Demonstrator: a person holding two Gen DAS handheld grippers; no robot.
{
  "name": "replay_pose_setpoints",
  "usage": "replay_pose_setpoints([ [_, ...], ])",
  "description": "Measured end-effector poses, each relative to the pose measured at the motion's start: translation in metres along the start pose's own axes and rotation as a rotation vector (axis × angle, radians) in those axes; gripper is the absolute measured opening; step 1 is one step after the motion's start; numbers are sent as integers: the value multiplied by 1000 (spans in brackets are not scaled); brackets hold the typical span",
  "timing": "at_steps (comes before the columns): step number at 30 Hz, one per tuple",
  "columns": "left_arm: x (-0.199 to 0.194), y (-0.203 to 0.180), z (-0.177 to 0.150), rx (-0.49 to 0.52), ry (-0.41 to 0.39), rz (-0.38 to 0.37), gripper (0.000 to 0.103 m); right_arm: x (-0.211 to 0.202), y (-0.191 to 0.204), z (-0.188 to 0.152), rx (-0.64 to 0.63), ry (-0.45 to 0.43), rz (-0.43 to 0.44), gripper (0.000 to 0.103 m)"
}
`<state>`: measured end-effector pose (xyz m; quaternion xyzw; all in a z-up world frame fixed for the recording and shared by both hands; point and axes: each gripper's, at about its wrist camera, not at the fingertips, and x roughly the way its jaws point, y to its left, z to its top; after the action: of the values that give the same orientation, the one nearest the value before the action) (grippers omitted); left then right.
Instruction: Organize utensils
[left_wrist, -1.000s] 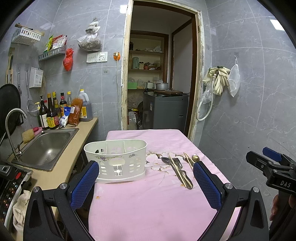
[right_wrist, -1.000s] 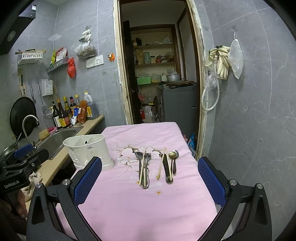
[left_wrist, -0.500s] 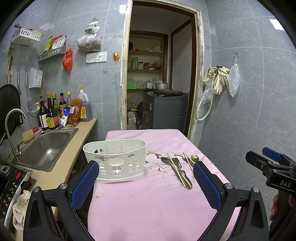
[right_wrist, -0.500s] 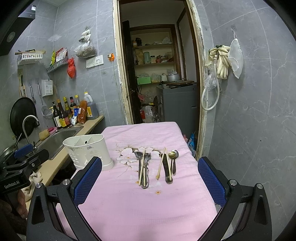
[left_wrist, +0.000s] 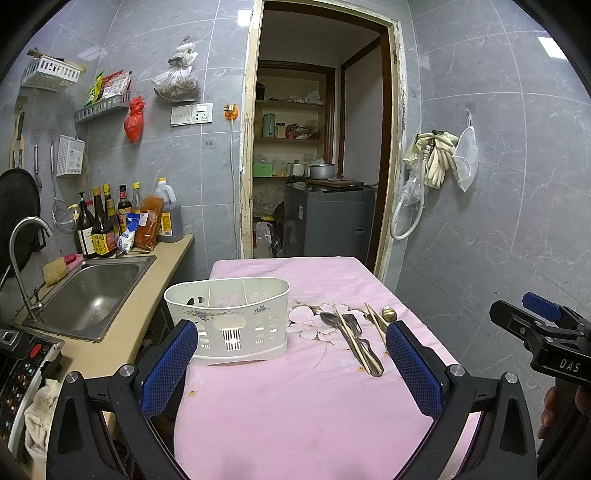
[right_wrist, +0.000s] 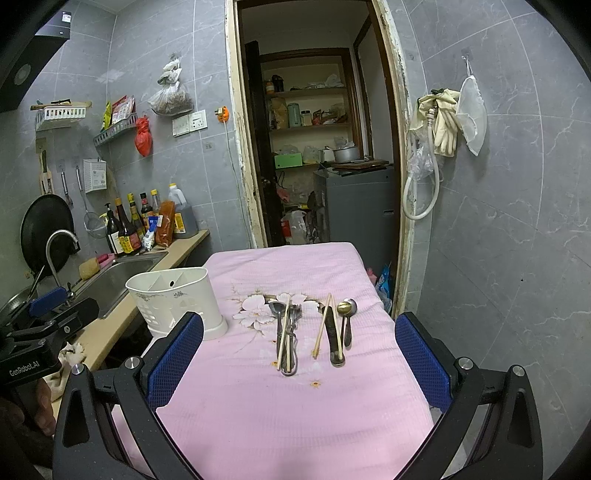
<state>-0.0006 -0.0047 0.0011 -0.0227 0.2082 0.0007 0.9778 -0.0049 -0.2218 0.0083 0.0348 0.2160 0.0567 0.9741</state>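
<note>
Utensils (right_wrist: 310, 332): spoons, chopsticks and dark-handled pieces in two rows on the pink cloth (right_wrist: 295, 406).
Caddy (left_wrist: 229, 317): white, slotted, divided, upright left of the utensils.
Right gripper (right_wrist: 299, 343): spread wide, holding nothing, utensils ahead between its fingers.
Left gripper (left_wrist: 291, 354): spread wide, caddy just beyond its left finger.

Caddy (right_wrist: 173, 299) left on table (right_wrist: 295, 406), utensils (right_wrist: 314, 332) right, sink (right_wrist: 110, 280) prob. beyond left.
</note>
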Motion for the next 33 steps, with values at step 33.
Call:
replay_pose_setpoints([
  [33, 56, -38, 43, 28, -140, -18, 103, 38, -43, 43, 0, -75, 6, 102],
])
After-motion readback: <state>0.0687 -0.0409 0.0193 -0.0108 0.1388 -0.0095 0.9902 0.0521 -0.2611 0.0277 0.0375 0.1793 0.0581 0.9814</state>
